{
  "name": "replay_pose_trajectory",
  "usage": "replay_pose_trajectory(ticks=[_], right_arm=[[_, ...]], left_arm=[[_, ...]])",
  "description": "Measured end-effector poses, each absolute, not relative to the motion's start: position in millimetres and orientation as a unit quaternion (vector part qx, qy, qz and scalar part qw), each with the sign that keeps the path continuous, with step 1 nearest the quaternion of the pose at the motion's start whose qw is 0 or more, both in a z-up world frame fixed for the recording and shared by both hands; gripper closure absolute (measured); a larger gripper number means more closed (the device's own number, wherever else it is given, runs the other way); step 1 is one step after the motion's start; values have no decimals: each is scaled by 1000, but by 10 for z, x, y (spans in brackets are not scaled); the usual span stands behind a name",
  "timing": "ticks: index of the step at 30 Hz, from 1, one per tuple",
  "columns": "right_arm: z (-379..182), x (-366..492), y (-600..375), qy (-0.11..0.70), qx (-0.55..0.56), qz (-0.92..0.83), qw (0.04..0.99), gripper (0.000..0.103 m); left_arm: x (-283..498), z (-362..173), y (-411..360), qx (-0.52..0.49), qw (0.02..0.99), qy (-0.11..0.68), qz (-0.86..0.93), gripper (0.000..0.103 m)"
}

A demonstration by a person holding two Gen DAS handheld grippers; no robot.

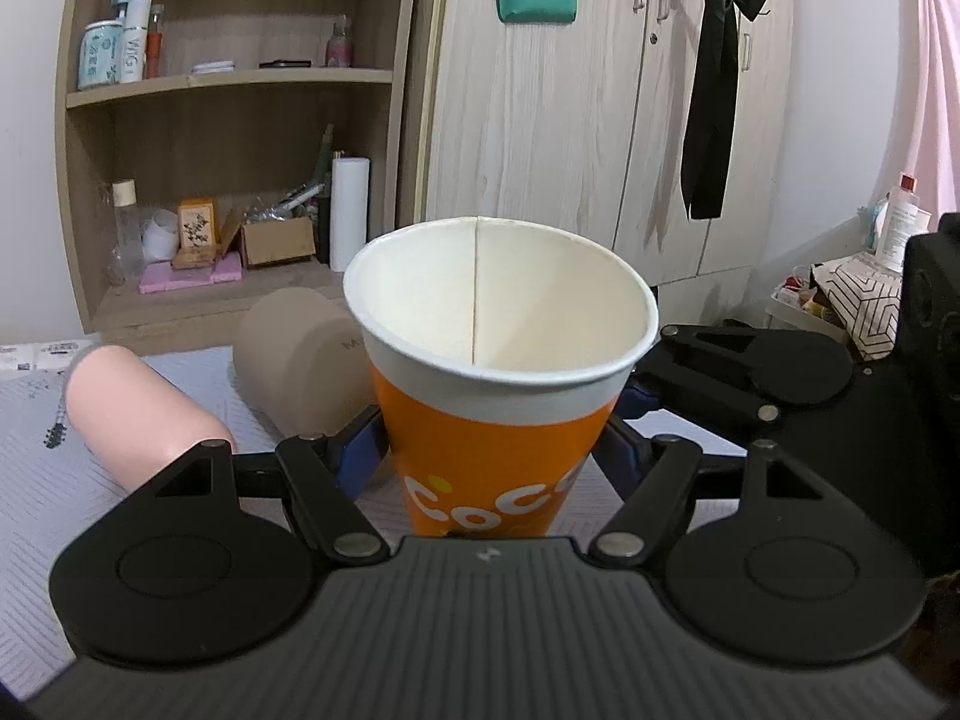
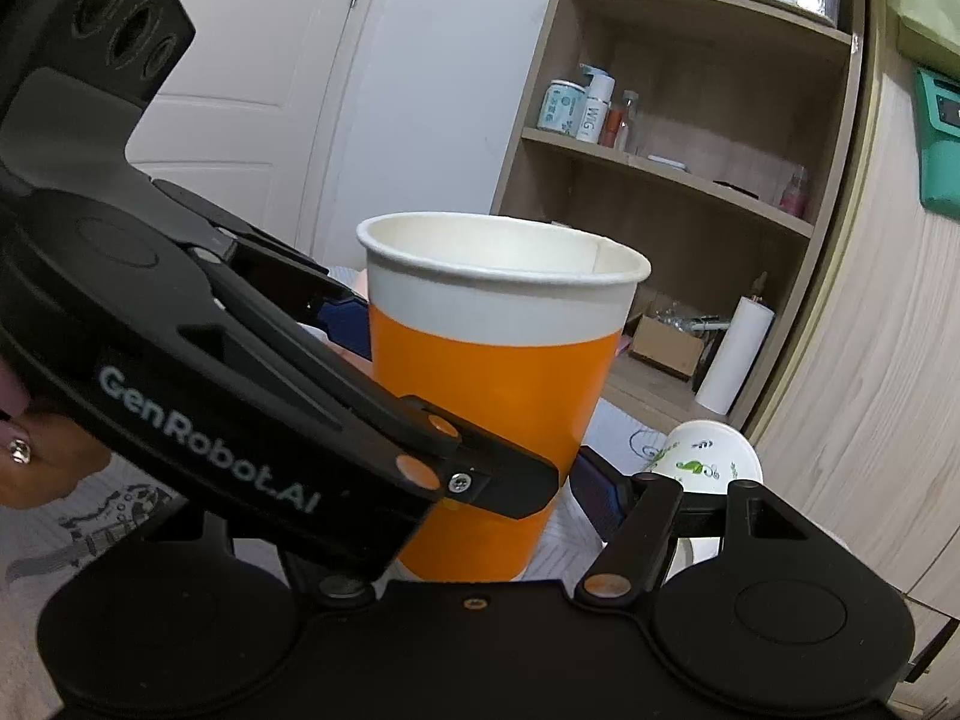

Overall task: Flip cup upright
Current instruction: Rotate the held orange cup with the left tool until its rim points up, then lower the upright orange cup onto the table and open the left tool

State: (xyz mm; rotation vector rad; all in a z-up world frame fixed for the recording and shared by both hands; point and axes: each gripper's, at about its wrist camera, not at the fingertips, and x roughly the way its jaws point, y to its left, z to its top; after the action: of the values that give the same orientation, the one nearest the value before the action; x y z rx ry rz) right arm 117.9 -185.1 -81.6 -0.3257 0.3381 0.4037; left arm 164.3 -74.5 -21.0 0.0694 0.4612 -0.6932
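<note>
Since your left gripper (image 1: pixel 489 450) has its jaws clamped on the orange cup (image 1: pixel 480 420), mouth-up between your right gripper's (image 2: pixel 480 498) spread jaws, squeezing harder could crumple the paper wall, I'd guess.

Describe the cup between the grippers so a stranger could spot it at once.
On the patterned table before the wooden shelf, find the left gripper. The paper cup stands mouth-up between its fingers, orange with a white rim band, unlike the pink and tan cups lying behind.
</note>
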Motion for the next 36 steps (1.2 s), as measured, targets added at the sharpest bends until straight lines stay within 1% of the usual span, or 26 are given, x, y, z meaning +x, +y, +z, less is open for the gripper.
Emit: replay_pose_trajectory(ticks=[9, 13, 18, 21, 24, 36], right_arm=[[-766, 1276, -2038, 209, -72, 210, 952, 30], [-798, 1329, -2025, 218, -73, 204, 952, 31], [-836, 1279, -2029, 219, -69, 190, 955, 24], [-804, 1235, -2054, 220, -64, 186, 955, 23], [-780, 1200, -2082, 224, -59, 178, 956, 22], [-670, 900, -2103, 214, -56, 171, 960, 22]], left_arm=[[1736, -205, -799, 10, 910, 239, -340, 30], [1756, -212, -795, -3, 907, 248, -339, 28], [1694, -236, -765, -4, 908, 254, -332, 20], [1635, -223, -713, -9, 910, 253, -329, 19], [1557, -203, -642, -20, 911, 251, -327, 18], [1231, -52, -401, -30, 920, 248, -302, 18]])
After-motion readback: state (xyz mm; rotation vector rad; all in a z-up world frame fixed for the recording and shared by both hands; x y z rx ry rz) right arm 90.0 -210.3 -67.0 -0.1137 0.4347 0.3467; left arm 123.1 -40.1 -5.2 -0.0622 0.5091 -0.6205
